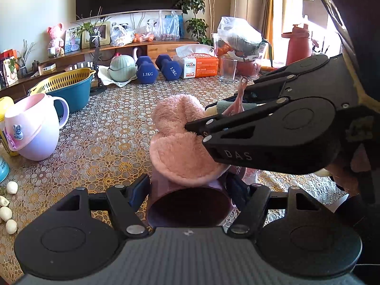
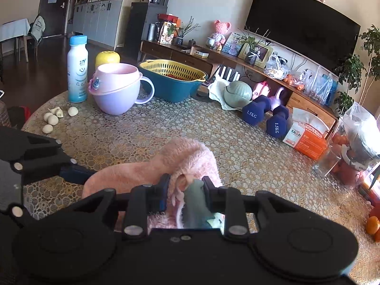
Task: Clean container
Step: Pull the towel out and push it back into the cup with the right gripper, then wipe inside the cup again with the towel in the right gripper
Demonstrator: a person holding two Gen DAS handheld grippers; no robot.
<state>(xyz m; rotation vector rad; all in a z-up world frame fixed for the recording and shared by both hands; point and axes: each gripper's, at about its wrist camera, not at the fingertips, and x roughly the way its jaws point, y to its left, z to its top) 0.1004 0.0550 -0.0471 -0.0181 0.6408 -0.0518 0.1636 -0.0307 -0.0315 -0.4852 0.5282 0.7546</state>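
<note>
A dark mauve cylindrical container lies sideways between the fingers of my left gripper, which is shut on it, its open mouth toward the camera. A fluffy pink cloth is bunched over the container's far end. My right gripper comes in from the right and is shut on a fold of that cloth. In the right wrist view the right gripper pinches the pink cloth together with a grey-green strip. The cloth hides the container there. A left gripper finger touches the cloth's left side.
On the patterned table stand a lilac lidded mug, a teal basin with a yellow colander, two blue dumbbells, a tissue pack and a glass. Garlic cloves and a bottle sit at the left.
</note>
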